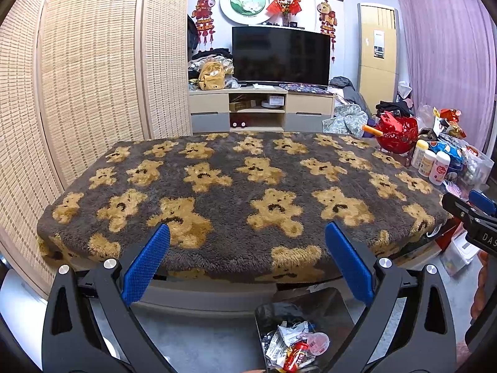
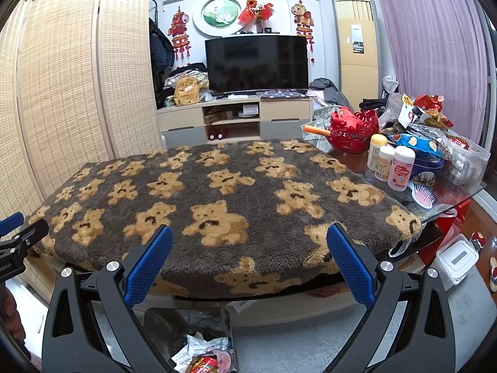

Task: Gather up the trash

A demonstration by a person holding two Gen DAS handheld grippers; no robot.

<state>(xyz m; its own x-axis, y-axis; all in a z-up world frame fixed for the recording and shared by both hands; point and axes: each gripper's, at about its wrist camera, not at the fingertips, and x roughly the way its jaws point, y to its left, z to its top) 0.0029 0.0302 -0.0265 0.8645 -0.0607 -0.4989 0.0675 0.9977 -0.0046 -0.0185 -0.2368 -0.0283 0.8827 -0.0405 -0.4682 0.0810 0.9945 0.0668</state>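
Trash lay in a dark bin on the floor, just in front of the near edge of the table and below both grippers; it consisted of crumpled white wrappers, a pink-printed round piece and a red packet. The red packet lay tilted in the pile, its long axis running from the lower left up toward the right in the left wrist view; which end was its top could not be told. In the right wrist view the bin appeared at lower left, with the same wrappers inside. The bear-patterned rug covering the table carried no loose litter in either view, so the collection was judged largely or wholly complete. Whether anything among the bottles, snack bags and red basket crowded at the right end of the table counted as trash could not be determined. The left gripper was held above the near table edge with its blue-padded fingers spread wide apart and nothing between them. The right gripper stood likewise, fingers parted and empty.
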